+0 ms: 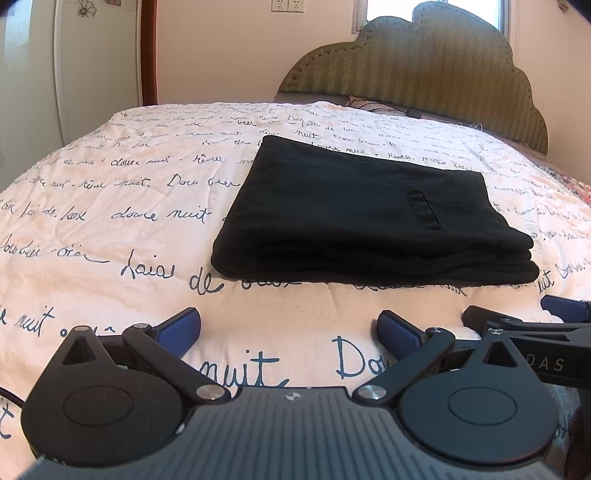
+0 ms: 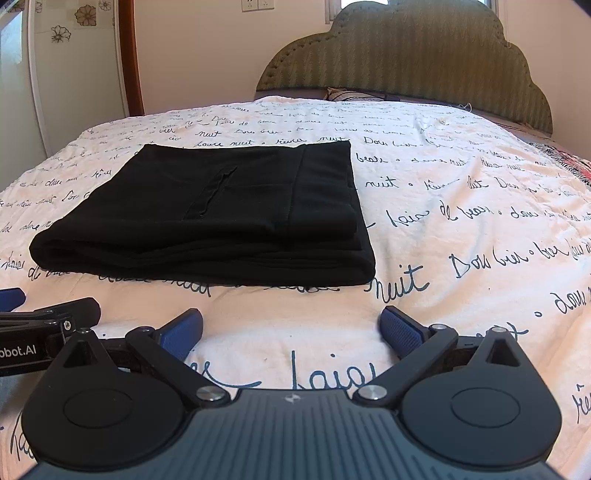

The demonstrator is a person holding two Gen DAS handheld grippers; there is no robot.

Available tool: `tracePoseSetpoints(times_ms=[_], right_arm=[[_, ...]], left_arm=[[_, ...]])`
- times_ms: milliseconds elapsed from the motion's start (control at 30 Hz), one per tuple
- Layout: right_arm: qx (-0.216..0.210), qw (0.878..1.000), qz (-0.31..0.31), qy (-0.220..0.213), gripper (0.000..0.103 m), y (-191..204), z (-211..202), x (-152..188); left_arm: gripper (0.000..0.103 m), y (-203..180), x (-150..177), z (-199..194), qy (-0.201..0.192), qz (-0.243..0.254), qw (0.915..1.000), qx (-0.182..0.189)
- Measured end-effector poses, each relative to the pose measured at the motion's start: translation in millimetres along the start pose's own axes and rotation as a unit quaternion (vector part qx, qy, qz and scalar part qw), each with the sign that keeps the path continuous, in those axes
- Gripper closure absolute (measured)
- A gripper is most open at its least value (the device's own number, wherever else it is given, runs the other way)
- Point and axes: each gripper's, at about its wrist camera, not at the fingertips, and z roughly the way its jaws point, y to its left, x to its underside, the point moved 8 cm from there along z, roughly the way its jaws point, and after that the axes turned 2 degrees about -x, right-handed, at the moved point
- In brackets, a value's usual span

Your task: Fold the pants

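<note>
L gripper (image 1: 289,334) low, level, jaws wide apart, holding nothing. R gripper (image 2: 291,332) same: jaws spread, nothing between. Both side by side, close, pointing fwd.

A bed filled the room, covered by a white quilt (image 1: 110,229) printed with dark handwritten script. At its far end stood an olive padded headboard (image 1: 436,70) with a scalloped top. Behind it rose a pale pink wall (image 1: 229,51) bearing two white sockets (image 1: 288,4). A window (image 1: 432,9) above the headboard let in daylight. To the left stood a brown wooden frame (image 2: 129,55) and a white door (image 2: 74,66) with flower decals.
</note>
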Motion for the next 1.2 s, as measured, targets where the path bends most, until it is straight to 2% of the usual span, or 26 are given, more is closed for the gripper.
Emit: tracePoseSetpoints(times_ms=[1200], right_arm=[[-0.001,1.000,-0.003,-0.001,0.000,-0.3,0.4,-0.4]], left_arm=[[0.000,1.0,-1.9,1.1,-0.002,-0.007,1.0000,0.002]])
